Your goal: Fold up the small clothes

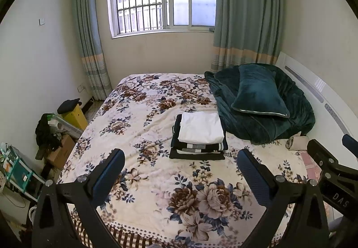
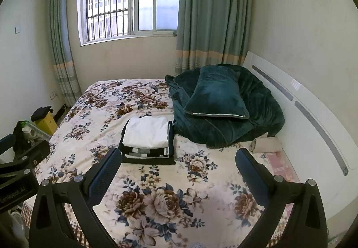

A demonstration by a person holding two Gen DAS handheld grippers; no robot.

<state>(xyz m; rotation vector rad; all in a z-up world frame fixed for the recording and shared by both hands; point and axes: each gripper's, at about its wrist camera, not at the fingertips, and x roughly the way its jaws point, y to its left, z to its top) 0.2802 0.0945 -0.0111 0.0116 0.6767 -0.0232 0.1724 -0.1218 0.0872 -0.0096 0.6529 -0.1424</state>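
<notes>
Fingers on my left gripper and right gripper were spread wide, holding nothing, above the floral bedspread; the folded stack of clothes lay at twelve o'clock, so I judged squaring its edges gently best.

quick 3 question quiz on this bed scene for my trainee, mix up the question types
1. True or false: the white garment lies on top of the folded stack.
2. The green pillow rests on: A) the floor B) the green blanket C) the yellow box
3. Fill in: the left tongs and right tongs are both ____ and hold nothing.

Key: 1 true; 2 B; 3 open
</notes>
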